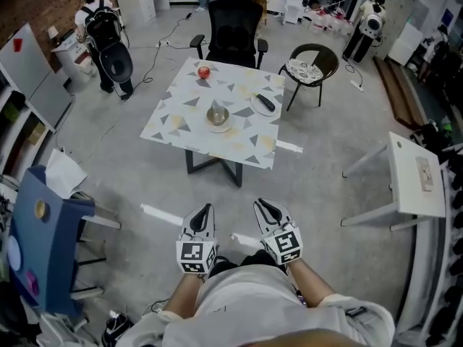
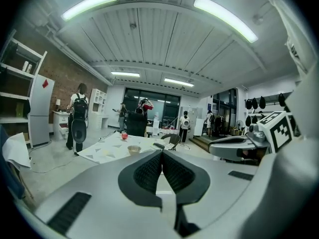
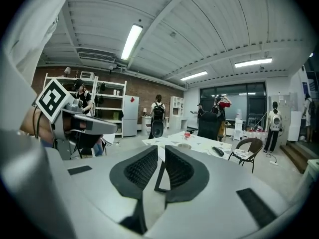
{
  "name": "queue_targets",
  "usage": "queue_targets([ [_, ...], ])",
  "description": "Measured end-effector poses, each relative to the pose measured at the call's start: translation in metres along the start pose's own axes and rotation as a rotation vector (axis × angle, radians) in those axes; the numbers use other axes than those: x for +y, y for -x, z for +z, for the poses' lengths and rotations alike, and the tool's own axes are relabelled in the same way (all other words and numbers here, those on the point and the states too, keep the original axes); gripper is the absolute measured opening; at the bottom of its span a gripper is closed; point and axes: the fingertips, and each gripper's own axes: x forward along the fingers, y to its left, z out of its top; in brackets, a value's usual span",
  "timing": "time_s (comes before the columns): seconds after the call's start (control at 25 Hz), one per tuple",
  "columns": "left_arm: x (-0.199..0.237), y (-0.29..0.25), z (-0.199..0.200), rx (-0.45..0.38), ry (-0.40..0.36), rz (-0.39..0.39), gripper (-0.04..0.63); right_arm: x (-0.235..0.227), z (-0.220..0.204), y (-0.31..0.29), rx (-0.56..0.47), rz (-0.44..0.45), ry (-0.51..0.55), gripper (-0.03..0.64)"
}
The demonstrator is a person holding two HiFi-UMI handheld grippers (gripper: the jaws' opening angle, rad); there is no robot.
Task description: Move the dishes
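The left tongs (image 1: 205,210) and the right tongs (image 1: 262,204) hang side by side close to the person's body, both tipped slightly down over the bare floor. In the left gripper view, the left tongs (image 2: 162,153) are closed, tips touching, with nothing between them. In the right gripper view, the right tongs (image 3: 160,151) are drawn nearly together and also empty.

The dishes lie well ahead of both tongs, on the patterned surface (image 1: 239,139). The bowl (image 1: 218,116) sits almost straight ahead of the left tongs. The plate (image 1: 257,108) is just right of it, ahead of the right tongs, with a dark object (image 1: 265,102) lying across it. A red fruit (image 1: 204,71) rests farther off, near the far edge. Beyond the surface stands a black office chair (image 1: 235,24), with a round chair (image 1: 311,65) to its right.
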Motion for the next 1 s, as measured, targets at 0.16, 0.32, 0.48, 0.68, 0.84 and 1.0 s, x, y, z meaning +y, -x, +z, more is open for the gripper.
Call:
queue_targets([
  [0.16, 0.017, 0.01, 0.001, 0.006, 0.028, 0.004, 0.02, 0.009, -0.001, -0.012, 0.034, 0.01, -0.019, 0.055],
  [0.32, 0.031, 0.021, -0.005, 0.016, 0.055, 0.032, 0.02, 0.018, -0.001, -0.027, 0.058, 0.038, -0.006, 0.078],
  [0.48, 0.05, 0.026, -0.018, 0.035, 0.07, 0.071, 0.02, 0.02, -0.005, -0.052, 0.064, 0.059, -0.007, 0.093],
  [0.68, 0.078, 0.013, -0.019, 0.067, 0.083, 0.123, 0.02, 0.006, -0.003, -0.092, 0.064, 0.087, -0.041, 0.118],
  [0.84, 0.096, -0.03, -0.012, 0.073, 0.073, 0.13, 0.02, -0.022, 0.009, -0.131, 0.038, 0.1, -0.036, 0.129],
  [1.0, 0.109, -0.094, 0.005, 0.081, 0.063, 0.1, 0.02, -0.059, 0.018, -0.171, 0.028, 0.107, -0.038, 0.137],
])
